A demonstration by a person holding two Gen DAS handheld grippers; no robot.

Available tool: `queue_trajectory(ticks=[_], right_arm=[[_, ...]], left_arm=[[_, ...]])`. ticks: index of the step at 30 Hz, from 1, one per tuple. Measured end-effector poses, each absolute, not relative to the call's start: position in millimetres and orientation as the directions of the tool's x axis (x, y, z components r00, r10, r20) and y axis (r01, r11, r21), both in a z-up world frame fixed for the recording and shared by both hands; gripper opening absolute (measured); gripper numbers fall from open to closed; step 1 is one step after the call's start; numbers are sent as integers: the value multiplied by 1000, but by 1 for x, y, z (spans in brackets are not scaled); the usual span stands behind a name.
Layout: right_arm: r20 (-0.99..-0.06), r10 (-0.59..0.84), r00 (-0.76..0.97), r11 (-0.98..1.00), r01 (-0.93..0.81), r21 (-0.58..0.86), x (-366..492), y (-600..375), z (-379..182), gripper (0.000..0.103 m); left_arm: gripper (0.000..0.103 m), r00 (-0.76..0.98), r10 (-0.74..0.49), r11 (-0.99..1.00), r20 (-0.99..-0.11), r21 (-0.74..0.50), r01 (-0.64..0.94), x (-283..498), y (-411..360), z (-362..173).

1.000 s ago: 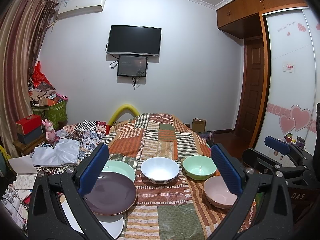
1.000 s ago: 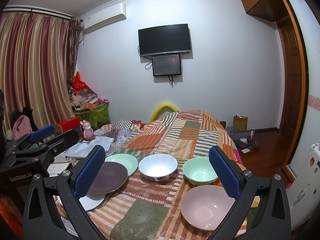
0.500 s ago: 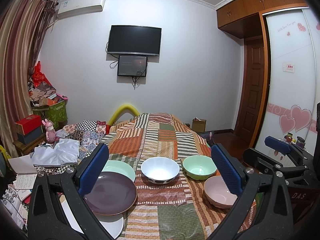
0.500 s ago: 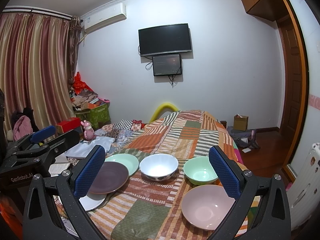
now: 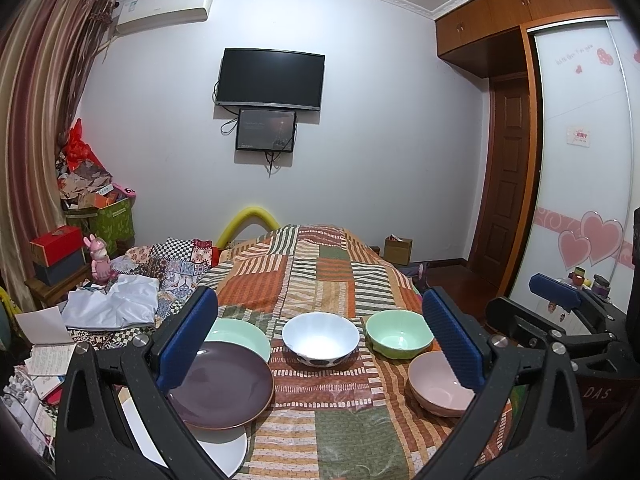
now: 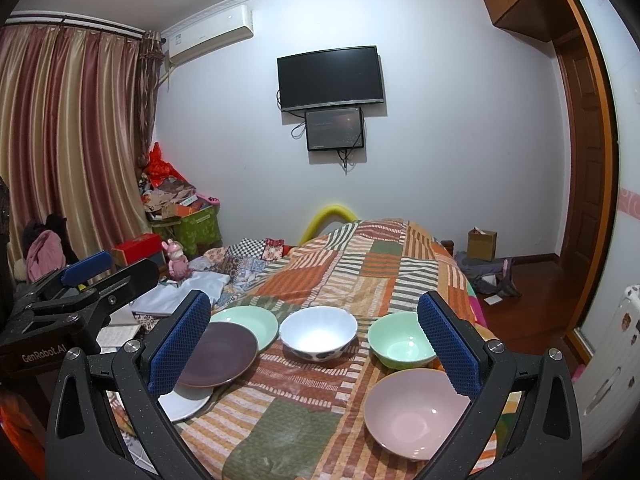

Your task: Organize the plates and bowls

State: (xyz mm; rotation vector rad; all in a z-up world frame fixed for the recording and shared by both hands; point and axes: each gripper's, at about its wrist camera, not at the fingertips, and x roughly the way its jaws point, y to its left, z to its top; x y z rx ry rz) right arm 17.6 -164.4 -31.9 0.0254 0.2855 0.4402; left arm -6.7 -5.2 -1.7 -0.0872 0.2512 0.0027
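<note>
We hold both grippers above the near end of the bed (image 5: 320,280), over its patchwork quilt; nothing sits between either pair of jaws.

Left gripper (image 5: 320,344): jaws wide open, blue pads well apart, holding nothing, touching nothing. Nearest, low beside the left jaw, a white plate (image 5: 224,452) lies flat at the bed edge. A dark purple plate (image 5: 228,388) rests partly on top of it, glossy, brown rim, its left part hidden behind the left pad. Just beyond that, a pale green plate (image 5: 240,336), w/ the purple one overlapping its near edge. By the right jaw, a pink bowl (image 5: 436,388), upright, partly hidden behind the right pad. Farther, straight ahead between the jaws, a white bowl (image 5: 320,336), upright, dark pattern on its lower outside. To its right, close to the right pad, a light green bowl (image 5: 398,334), upright, apart from the white one.

Right gripper (image 6: 314,346): jaws also wide open, empty. Here the pink bowl (image 6: 416,412) is nearest, just inside the right jaw, wide and shallow. Plate stack sits by the left jaw: white plate (image 6: 184,402) lowest, purple plate (image 6: 224,354) over it, green plate (image 6: 256,322) behind. White bowl (image 6: 318,334) ahead, centred; green bowl (image 6: 400,344) to its right, next to the right pad.

Each gripper shows at the edge of the other's view.
</note>
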Motion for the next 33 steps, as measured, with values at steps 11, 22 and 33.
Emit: queue_trajectory(ticks=[11, 22, 33], right_arm=[[-283, 421, 862, 906, -414, 89, 24, -158, -38, 103], [-349, 440, 827, 894, -438, 90, 43, -136, -52, 103], [-480, 491, 727, 854, -510, 102, 78, -86, -85, 103]], left_arm=[[103, 964, -7, 995, -266, -102, -21, -1, 8, -7], [103, 943, 16, 992, -334, -110, -56, 17, 41, -30], [103, 888, 88, 985, -452, -93, -145, 43, 101, -71]])
